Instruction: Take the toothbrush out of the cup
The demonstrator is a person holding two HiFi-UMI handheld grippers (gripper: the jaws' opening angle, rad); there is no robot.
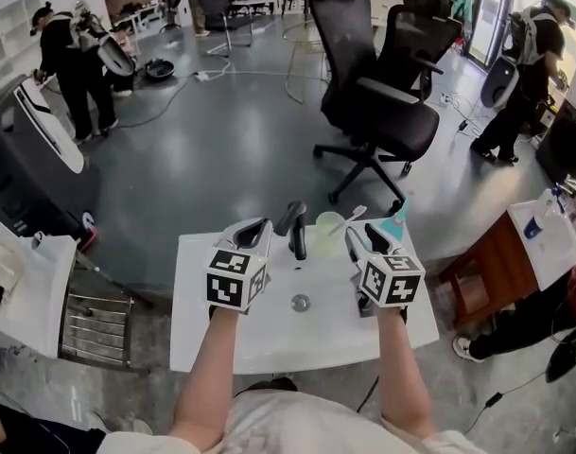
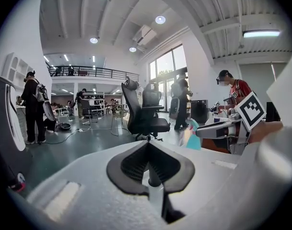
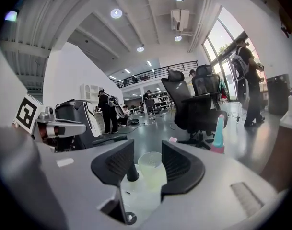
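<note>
A pale green cup (image 1: 327, 227) stands on the white basin's back ledge, right of the black faucet (image 1: 295, 227). A white toothbrush (image 1: 352, 217) leans out of it toward the right. My right gripper (image 1: 359, 237) hovers just right of the cup, open and empty. In the right gripper view the cup (image 3: 152, 170) sits ahead between the spread pads (image 3: 181, 166) of that gripper (image 3: 148, 153), with the faucet base (image 3: 132, 172) beside it. My left gripper (image 1: 257, 227) is left of the faucet; in its own view the left gripper (image 2: 148, 145) has tips that meet, holding nothing.
The white basin (image 1: 212, 329) has a drain (image 1: 301, 302) in the middle. A teal bottle (image 1: 399, 219) stands at the back right corner. Black office chairs (image 1: 382, 112) are on the grey floor beyond, with several people around the room.
</note>
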